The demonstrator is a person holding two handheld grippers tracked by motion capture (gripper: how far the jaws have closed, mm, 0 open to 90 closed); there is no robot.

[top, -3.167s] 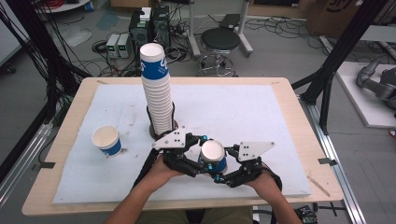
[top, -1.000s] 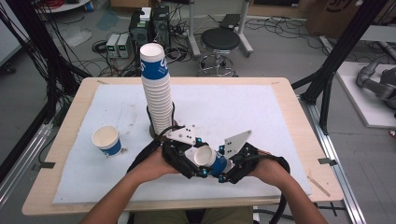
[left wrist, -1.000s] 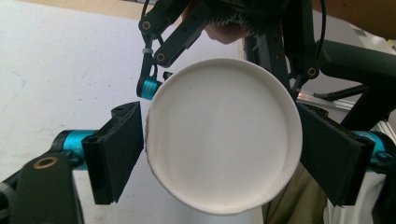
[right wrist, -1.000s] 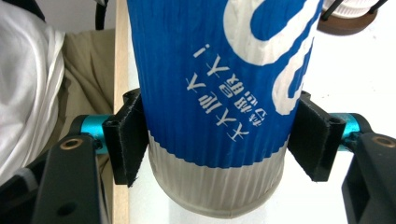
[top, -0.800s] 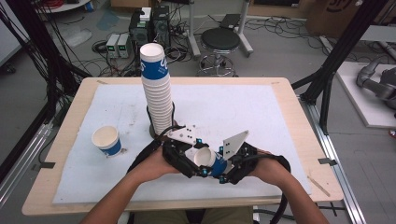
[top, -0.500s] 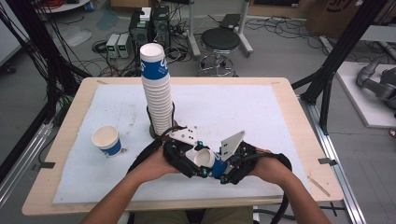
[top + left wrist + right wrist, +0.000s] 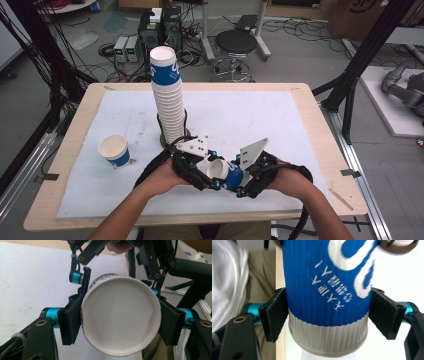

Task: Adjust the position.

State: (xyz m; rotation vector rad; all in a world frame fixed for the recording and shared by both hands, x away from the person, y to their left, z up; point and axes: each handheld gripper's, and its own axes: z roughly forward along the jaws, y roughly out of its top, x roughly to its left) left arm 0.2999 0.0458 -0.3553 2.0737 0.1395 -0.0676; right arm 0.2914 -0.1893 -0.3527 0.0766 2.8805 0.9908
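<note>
Both hand-held grippers meet low-centre in the high view: left hand-held gripper (image 7: 212, 172) and right hand-held gripper (image 7: 239, 180) share one blue-and-white ribbed paper cup (image 7: 224, 172), held on its side just above the white-covered worktop (image 7: 280, 120), mouth toward the left one. Behind stands a tall stack of matching paper cups (image 7: 169, 97); a single upright paper cup (image 7: 115, 150) sits well apart at left.

Left gripper view: pads (image 7: 68, 323) clamped on the cup (image 7: 120, 320) at its rim, w/ the open mouth facing the camera; rim looks slightly squashed.

Right gripper view: pads (image 7: 274, 315) clamped on the cup (image 7: 327, 295) near its white base band.

Judgement: step looks like a hand-to-hand transfer, or pulling nested cups apart; can't tell which. Next move prob. needs one gripper to let go cleanly while the other keeps its grip w/o crushing the thin wall.
</note>
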